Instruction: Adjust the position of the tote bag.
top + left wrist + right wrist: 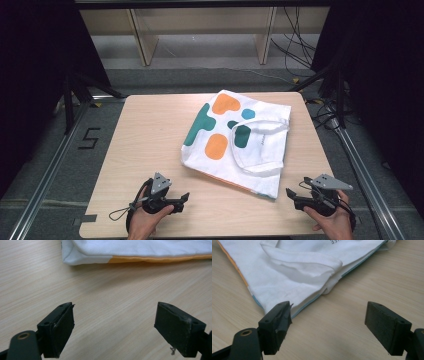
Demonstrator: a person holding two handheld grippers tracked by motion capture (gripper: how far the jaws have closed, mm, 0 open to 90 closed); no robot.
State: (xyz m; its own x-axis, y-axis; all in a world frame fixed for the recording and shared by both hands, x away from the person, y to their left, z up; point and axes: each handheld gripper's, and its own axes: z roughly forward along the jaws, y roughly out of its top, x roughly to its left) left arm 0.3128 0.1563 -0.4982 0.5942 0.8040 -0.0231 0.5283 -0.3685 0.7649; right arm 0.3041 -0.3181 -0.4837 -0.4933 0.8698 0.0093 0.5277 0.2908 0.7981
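Note:
A white tote bag [235, 135] with orange and teal blobs lies flat on the wooden table [145, 130], its handles folded over its right half. My left gripper [180, 199] rests low near the front edge, open, short of the bag's near left corner [72, 258]. My right gripper [292, 196] is open too, just right of the bag's near right corner. In the right gripper view the gripper [327, 326] faces that corner [287, 295] and a white handle [304, 261]; nothing lies between the jaws. The left gripper [115, 325] has bare wood between its jaws.
Metal rails run along both sides of the table. Wooden shelf legs [142, 40] and loose cables [295, 45] stand on the floor beyond the far edge. Bare tabletop stretches to the left of the bag.

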